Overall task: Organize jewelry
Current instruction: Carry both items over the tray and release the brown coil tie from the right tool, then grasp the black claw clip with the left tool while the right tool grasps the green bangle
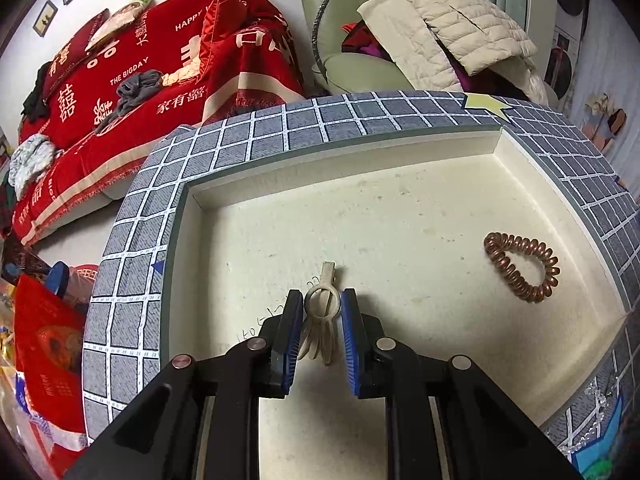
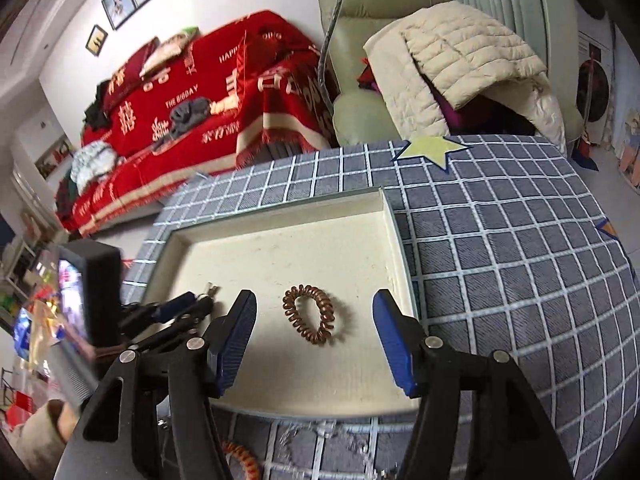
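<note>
Now left tongs (image 1: 322,304) pinch a pale hair clip (image 1: 322,308) — seemingly; right tongs (image 2: 316,312) gape wide over the coil tie (image 2: 308,314)

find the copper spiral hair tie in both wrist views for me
Left wrist: spiral hair tie lies at right on the tray floor, right of the left gripper.
Right wrist: it lies at centre, below and between the open fingers of the right gripper.
Shared landmark: the yellow star on the checked cloth beyond the tray's far right corner.
</note>
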`<state>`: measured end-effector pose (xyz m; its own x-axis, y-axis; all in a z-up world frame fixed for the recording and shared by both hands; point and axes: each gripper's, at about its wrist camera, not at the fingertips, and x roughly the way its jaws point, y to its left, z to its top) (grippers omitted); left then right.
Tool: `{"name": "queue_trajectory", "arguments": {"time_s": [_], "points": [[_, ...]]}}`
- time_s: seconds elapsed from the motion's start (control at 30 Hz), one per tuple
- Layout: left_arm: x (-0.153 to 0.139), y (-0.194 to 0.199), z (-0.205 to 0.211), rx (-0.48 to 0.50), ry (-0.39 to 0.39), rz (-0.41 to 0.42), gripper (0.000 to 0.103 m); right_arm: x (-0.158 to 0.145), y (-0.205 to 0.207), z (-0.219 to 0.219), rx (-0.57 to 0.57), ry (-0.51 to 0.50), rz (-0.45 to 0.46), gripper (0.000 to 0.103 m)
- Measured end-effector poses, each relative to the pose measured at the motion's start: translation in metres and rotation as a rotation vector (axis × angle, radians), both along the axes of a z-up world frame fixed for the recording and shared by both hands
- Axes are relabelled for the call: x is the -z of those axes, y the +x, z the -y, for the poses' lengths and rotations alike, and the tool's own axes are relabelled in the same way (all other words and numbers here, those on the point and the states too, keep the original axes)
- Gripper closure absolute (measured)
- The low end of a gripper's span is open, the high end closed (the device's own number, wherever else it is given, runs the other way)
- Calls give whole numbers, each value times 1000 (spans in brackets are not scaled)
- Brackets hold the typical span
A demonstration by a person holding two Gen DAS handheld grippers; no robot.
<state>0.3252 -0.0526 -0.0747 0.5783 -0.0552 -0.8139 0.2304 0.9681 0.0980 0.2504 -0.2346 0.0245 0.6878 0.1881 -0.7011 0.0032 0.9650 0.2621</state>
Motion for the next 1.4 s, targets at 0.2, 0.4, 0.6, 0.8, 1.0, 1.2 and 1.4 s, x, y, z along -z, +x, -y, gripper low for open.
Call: {"name": "queue_trajectory", "arguments": {"time_s": [0.2,0.4,0.6,0.8,1.0,1.2,1.4], "points": [[-9,-4,0,-6,-18,27,62,-6,-29,10,16,54,15,38],[-21,-11,-2,-40,-9,92,0,-5,-56,15,36,100,18,34],[-38,-27,-2,-22,11,124,0,-12,-82,19,49,119,44,21],[-61,-80,-12,29,-5,173,0,-18,-121,22,70,141,135,0],[-59,-140,-30,54,-56,131,0,-12,-152,23,80,84,82,0],[-48,-198,-38,71,-94,109,0,13,-183,32,114,70,-7,0],[-35,-244,-31,108,-105,95,0,47,-210,41,161,65,-99,0]]}}
